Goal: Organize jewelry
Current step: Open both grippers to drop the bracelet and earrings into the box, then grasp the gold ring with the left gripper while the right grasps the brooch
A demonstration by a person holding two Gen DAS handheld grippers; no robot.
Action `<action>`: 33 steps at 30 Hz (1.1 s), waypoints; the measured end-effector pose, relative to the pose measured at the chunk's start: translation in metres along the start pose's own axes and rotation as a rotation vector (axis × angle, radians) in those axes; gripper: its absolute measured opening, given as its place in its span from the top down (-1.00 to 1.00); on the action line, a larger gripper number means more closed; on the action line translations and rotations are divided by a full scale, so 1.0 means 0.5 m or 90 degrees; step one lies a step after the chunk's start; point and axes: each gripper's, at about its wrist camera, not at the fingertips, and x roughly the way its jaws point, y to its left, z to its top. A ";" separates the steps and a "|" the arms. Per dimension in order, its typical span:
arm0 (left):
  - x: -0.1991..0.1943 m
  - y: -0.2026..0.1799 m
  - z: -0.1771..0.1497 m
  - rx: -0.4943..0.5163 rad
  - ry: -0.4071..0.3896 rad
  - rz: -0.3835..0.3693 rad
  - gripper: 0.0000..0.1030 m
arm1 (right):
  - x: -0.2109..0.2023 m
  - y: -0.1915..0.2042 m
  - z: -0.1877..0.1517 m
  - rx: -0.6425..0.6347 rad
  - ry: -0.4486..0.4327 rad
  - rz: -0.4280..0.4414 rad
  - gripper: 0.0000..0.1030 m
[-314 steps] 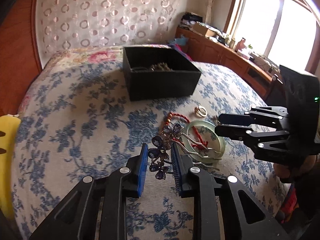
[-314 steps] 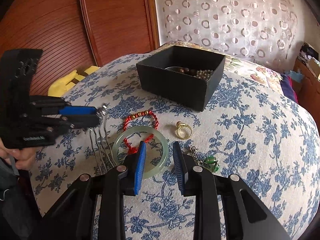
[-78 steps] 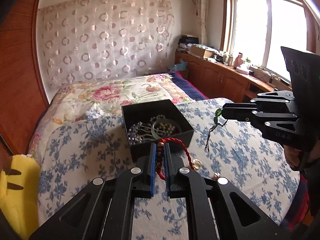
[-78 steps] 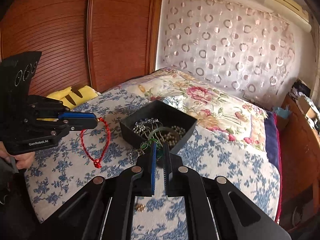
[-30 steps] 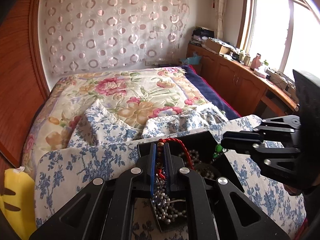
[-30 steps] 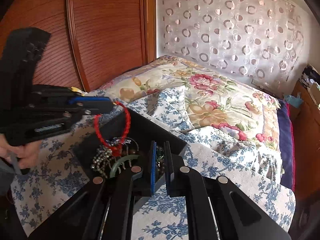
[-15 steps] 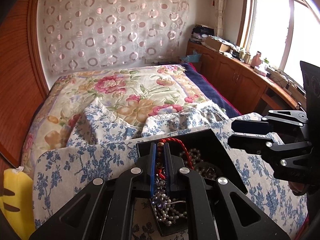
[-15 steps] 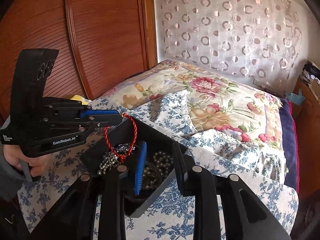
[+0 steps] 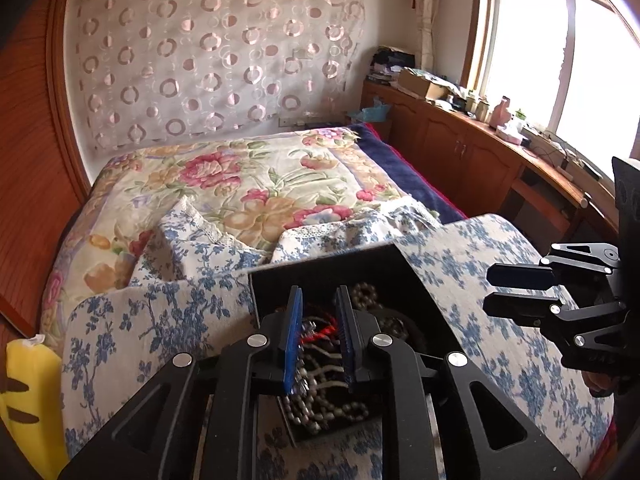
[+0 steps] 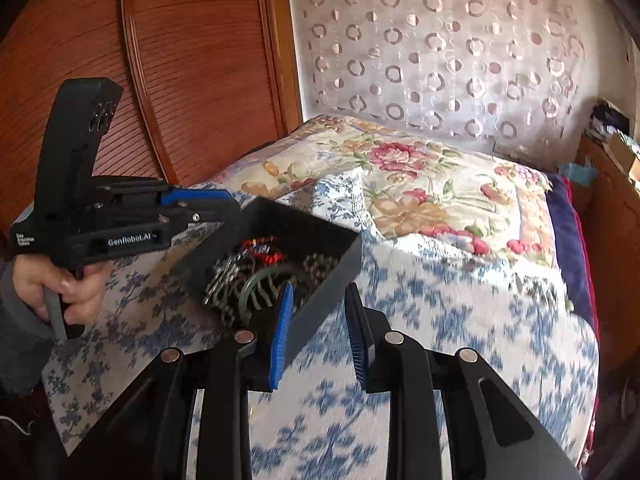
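Left gripper (image 9: 319,330) hangs over the black box (image 9: 416,276), its blue-padded jaws opening; the red cord bracelet (image 9: 320,330) that was pinched between them half a second ago now lies below, in the box on the pearl and bead strands (image 9: 320,404), nothing pressed by the pads. From the right wrist view the red cord (image 10: 262,254) shows beside a pale green bangle (image 10: 260,280) in the same heap. Right gripper (image 10: 318,334) stands partly open and empty, and has drawn sideways off the box since that frame, so that the box's near corner now sits between its fingers. A hand (image 10: 60,284) grips the left tool's handle. Around the box spreads the blue-flowered cloth (image 9: 480,248), then the floral quilt (image 9: 248,176), and a yellow plush toy (image 9: 24,392) at the left edge.
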 end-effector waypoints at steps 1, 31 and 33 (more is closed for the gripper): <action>-0.006 -0.005 -0.006 0.005 0.000 -0.002 0.69 | -0.008 0.003 -0.011 0.002 0.001 -0.003 0.44; -0.042 -0.084 -0.188 0.025 0.077 -0.044 0.37 | 0.002 0.139 -0.205 -0.034 0.117 0.025 0.44; -0.039 -0.083 -0.193 0.025 0.082 -0.040 0.36 | 0.008 0.147 -0.210 -0.053 0.123 0.014 0.44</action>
